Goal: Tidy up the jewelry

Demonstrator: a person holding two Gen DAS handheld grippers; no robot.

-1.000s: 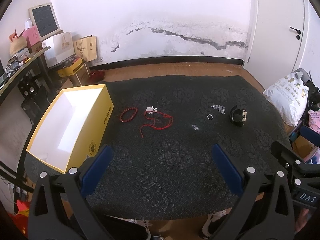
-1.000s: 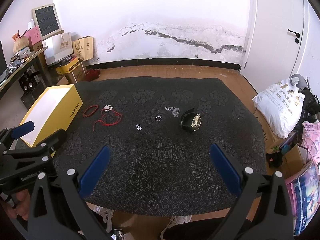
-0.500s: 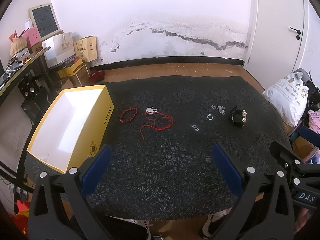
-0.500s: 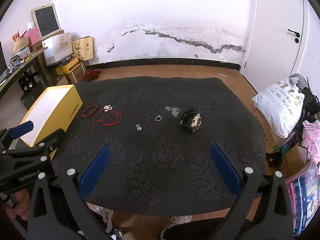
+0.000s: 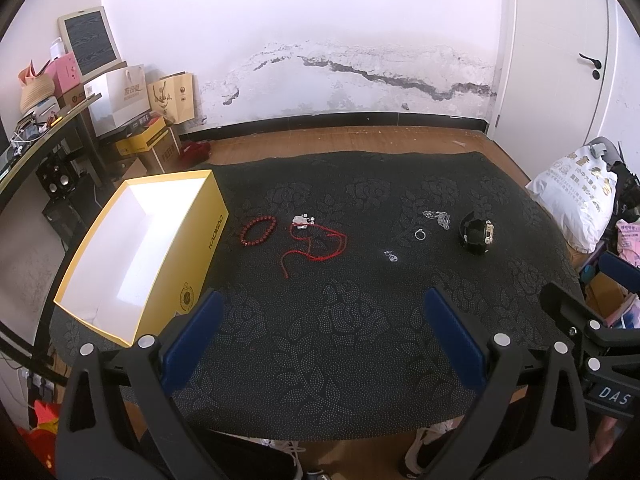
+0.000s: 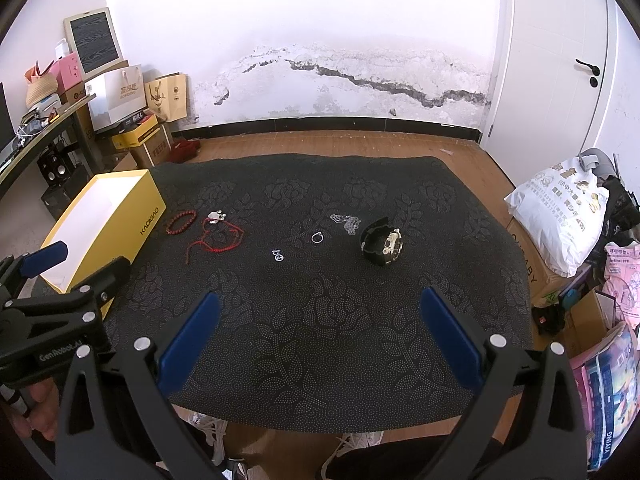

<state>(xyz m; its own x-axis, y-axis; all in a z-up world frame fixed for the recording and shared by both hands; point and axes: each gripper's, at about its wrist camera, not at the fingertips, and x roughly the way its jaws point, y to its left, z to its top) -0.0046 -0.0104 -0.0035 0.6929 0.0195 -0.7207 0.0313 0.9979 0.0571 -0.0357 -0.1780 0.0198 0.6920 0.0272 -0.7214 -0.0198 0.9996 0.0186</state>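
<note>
Little is changing from a second ago: the left gripper and right gripper are still hovering, jaws wide and holding nothing, over the black mat. Bead bracelet, red cord, ring, chain and watch are lying beside the yellow box.

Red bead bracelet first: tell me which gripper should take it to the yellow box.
Left. The left gripper hangs open beside the yellow box, and the red bead bracelet lies just off that box. The right gripper, also open, faces the watch side.
</note>
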